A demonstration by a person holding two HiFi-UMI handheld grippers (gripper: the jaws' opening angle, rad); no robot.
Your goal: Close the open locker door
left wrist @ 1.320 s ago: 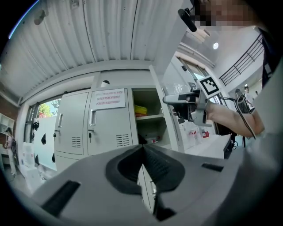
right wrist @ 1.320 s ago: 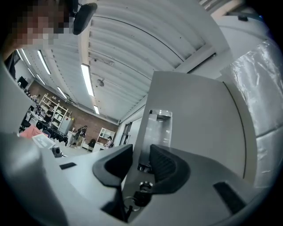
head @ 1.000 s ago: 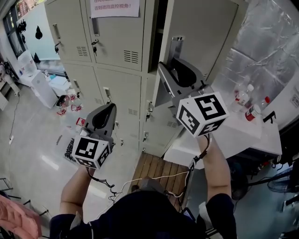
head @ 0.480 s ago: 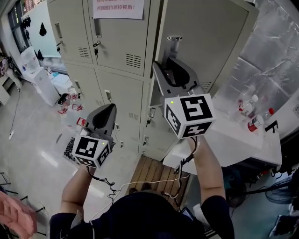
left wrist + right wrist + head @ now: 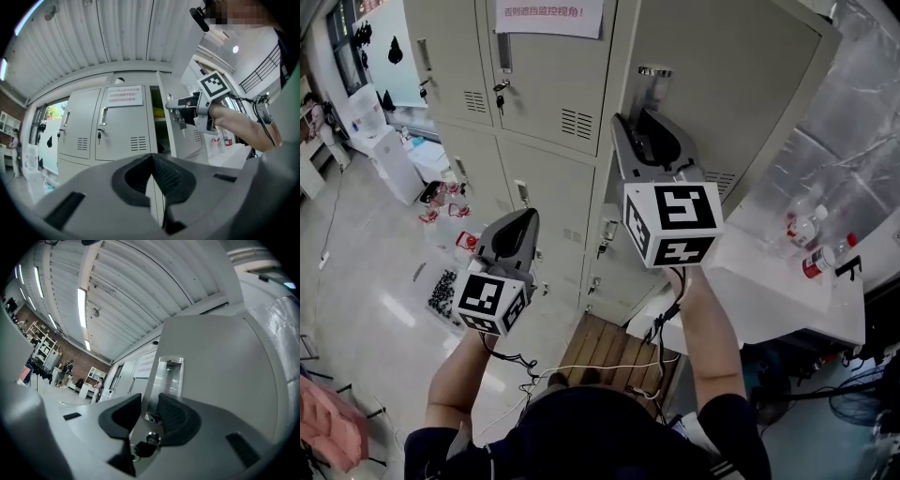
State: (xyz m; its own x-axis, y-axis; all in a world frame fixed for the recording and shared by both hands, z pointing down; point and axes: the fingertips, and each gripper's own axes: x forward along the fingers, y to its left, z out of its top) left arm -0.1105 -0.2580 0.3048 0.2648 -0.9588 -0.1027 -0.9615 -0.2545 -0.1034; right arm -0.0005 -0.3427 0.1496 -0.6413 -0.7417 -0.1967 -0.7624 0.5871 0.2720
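Right gripper (image 5: pixel 642 124), its fingers pinching the locker door (image 5: pixel 741 84) at the free edge by the lock (image 5: pixel 151 438), has swung it nearer shut. A gap remains. Left gripper (image 5: pixel 523 220), fingers pressed together and empty, hangs left of the door.

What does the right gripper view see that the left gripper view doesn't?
Only the right gripper view shows the key hanging at the lock, close up between the right gripper's jaws. Only the left gripper view shows the left gripper's shut jaws, the marker cube and the person's forearm. Both show the open locker door and the red-lettered notice.
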